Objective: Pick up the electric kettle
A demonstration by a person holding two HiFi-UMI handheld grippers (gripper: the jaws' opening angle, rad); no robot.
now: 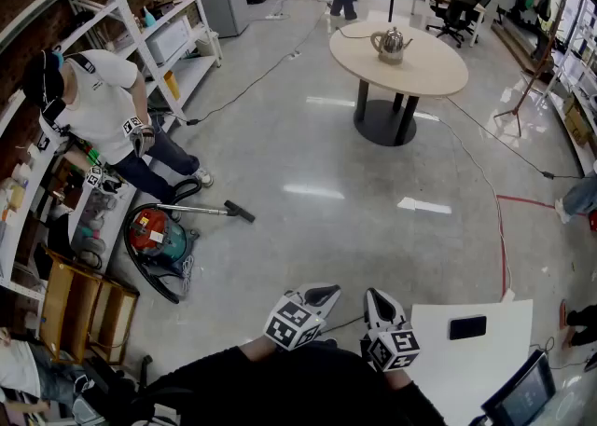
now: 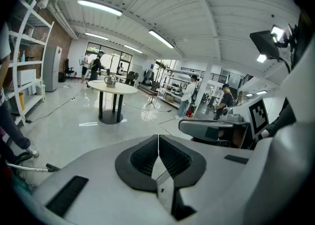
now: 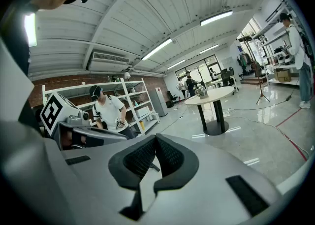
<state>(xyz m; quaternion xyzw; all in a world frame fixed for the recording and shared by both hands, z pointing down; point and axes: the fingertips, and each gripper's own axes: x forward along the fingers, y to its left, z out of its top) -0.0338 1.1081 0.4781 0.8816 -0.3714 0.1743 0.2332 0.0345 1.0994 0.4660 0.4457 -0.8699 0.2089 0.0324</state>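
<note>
Sitting on the round table (image 1: pixel 431 72) far across the room, the electric kettle (image 1: pixel 391 43) is shiny and stands up straight. Both grippers are low down, close to the person's body and well apart from the table. The left gripper (image 2: pixel 158 143) has its jaws pressed together with nothing between them. The right gripper (image 3: pixel 155 143) is closed tight too and holds nothing. A red and green vacuum cleaner (image 1: pixel 157 234) lies on the floor near the shelves (image 1: pixel 173 37).

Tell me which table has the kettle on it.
The round pedestal table across the floor: the kettle stands on it. The white rectangular table nearby carries a dark phone, no kettle.
</note>
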